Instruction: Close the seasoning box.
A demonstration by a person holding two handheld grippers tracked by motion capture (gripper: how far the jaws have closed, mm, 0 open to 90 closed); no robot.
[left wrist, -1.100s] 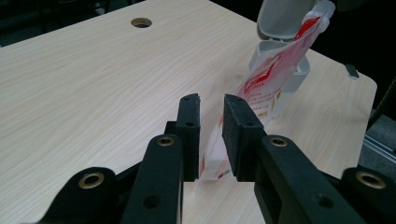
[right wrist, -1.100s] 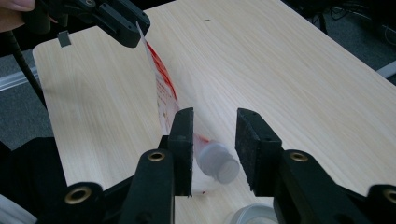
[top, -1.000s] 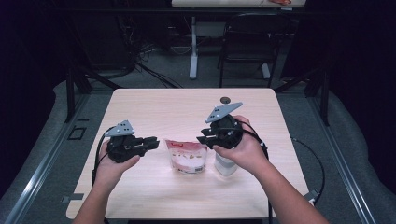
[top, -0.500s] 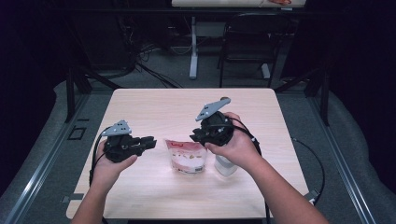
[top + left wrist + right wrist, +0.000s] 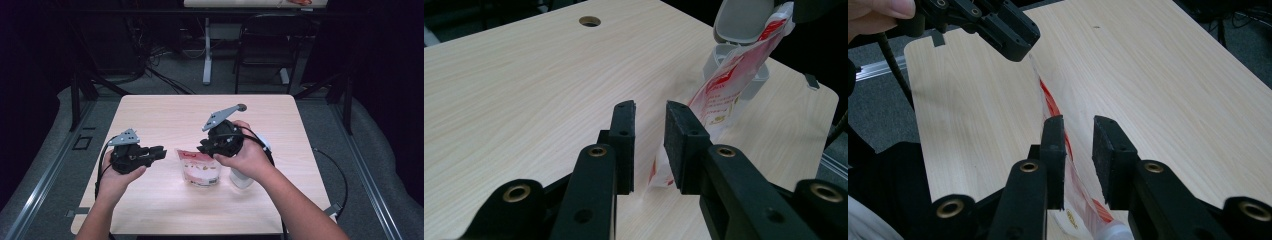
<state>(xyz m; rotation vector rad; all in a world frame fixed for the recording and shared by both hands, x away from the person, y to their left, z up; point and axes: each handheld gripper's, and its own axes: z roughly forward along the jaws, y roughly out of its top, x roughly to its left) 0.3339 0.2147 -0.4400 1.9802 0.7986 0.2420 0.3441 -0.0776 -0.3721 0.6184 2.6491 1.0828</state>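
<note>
My right gripper point(image 5: 1078, 145): jaws narrow, just closed in, red-white pouch point(image 5: 1055, 112) between pads. My left gripper point(image 5: 649, 135): narrow gap, pouch edge just beyond its tips, nothing gripped.

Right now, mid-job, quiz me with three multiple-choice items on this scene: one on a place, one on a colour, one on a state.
1. Where is the pouch?
A. between the two grippers
B. at the table's far edge
C. on the floor

2. What colours is the pouch?
A. blue and yellow
B. red and white
C. green and black

3. How do the right gripper's jaws stand?
A. apart, the pouch's edge in the gap
B. clamped on a bottle
C. closed on nothing

A: the high view shows it between them.
B: its print shows in the left gripper view.
A: the right gripper view shows the gap.
</note>
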